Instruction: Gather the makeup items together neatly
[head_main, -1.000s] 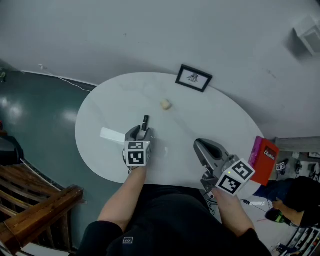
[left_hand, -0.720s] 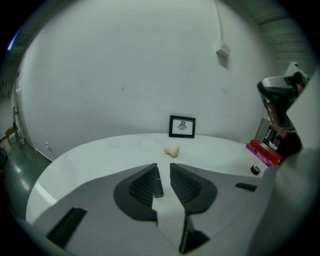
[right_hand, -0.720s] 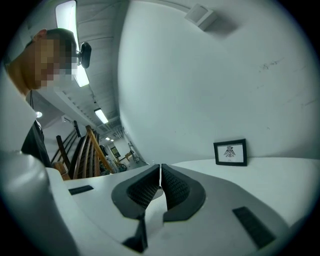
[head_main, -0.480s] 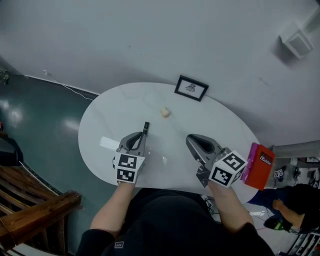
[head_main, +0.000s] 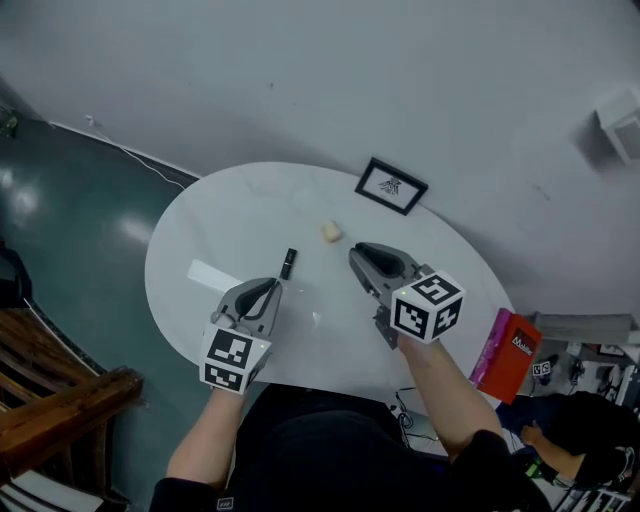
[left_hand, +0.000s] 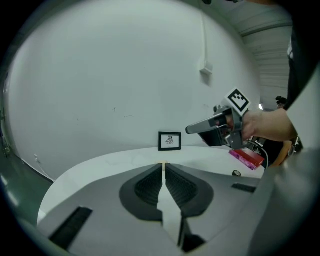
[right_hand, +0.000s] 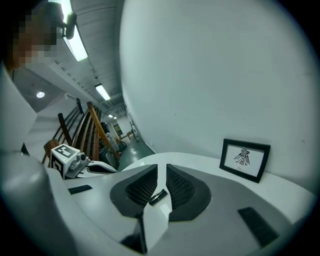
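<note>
On the white oval table (head_main: 200, 230) lie a slim black tube (head_main: 288, 263), a small beige item (head_main: 331, 232), a flat white piece (head_main: 212, 274) and a tiny clear item (head_main: 316, 319). My left gripper (head_main: 270, 291) hovers just short of the black tube, near the table's front edge, its jaws shut and empty (left_hand: 163, 165). My right gripper (head_main: 357, 255) is over the table's middle, right of the tube and below the beige item, jaws shut with nothing in them (right_hand: 161, 167). The black tube (right_hand: 159, 196) shows on the table through the slit between its fingers.
A black-framed picture (head_main: 391, 186) stands at the table's far edge. A red box (head_main: 503, 352) sits off the right end. Wooden furniture (head_main: 60, 420) is low on the left over the dark green floor. A white wall runs behind the table.
My left gripper has drawn back from the black tube toward the front edge and its jaws have come together. My right gripper has moved forward and left over the table.
</note>
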